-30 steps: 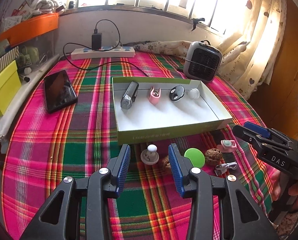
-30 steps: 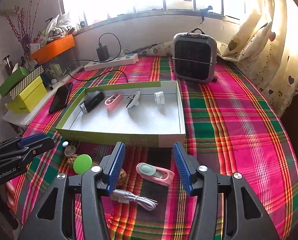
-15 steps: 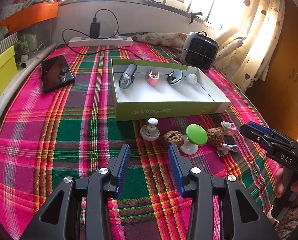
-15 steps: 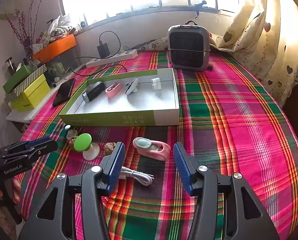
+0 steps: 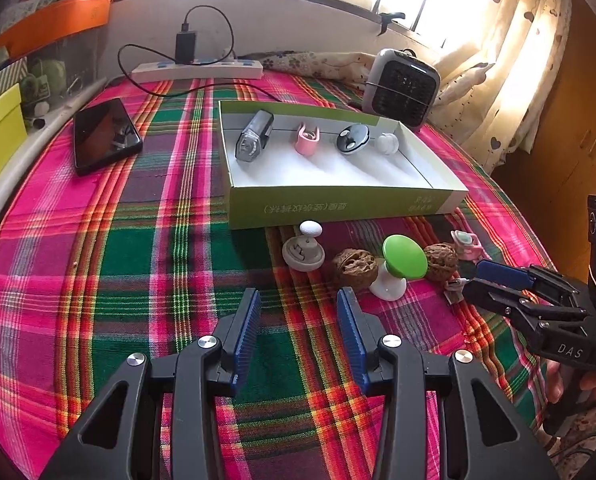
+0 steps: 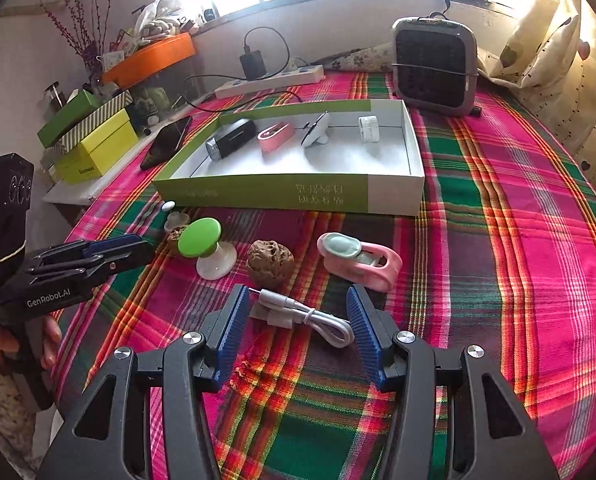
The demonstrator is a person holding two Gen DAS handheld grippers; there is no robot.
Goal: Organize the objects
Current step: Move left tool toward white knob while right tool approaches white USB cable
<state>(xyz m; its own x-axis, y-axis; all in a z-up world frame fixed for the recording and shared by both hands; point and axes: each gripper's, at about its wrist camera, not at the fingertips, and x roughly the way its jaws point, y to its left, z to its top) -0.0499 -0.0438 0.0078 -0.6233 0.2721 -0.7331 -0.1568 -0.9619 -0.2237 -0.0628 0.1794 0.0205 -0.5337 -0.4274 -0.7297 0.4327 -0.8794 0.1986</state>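
Observation:
A green-walled box (image 5: 337,204) holds a black lamp (image 5: 254,140), a pink clip (image 5: 307,140), a round black piece and a clear little jar. In front of it on the plaid cloth lie a grey knob piece (image 5: 303,250), two walnuts (image 5: 355,268), a green-topped holder (image 5: 401,258), a pink gadget (image 6: 359,260) and a coiled white cable (image 6: 309,316). My left gripper (image 5: 298,300) hangs open over bare cloth just short of the knob piece. My right gripper (image 6: 296,296) is open, with the cable lying between its fingers, untouched.
A phone (image 5: 104,134) lies on the cloth at the left, with a power strip (image 5: 198,70) and charger lead behind it. A small grey heater (image 6: 435,68) stands behind the box. Stacked yellow and green cartons (image 6: 98,148) sit off the table's left edge. Curtains hang at right.
Both grippers have sunk toward the cloth. The right one has drawn back from the pink gadget, so the white cable now lies between its fingers. Neither jaw opening has changed.

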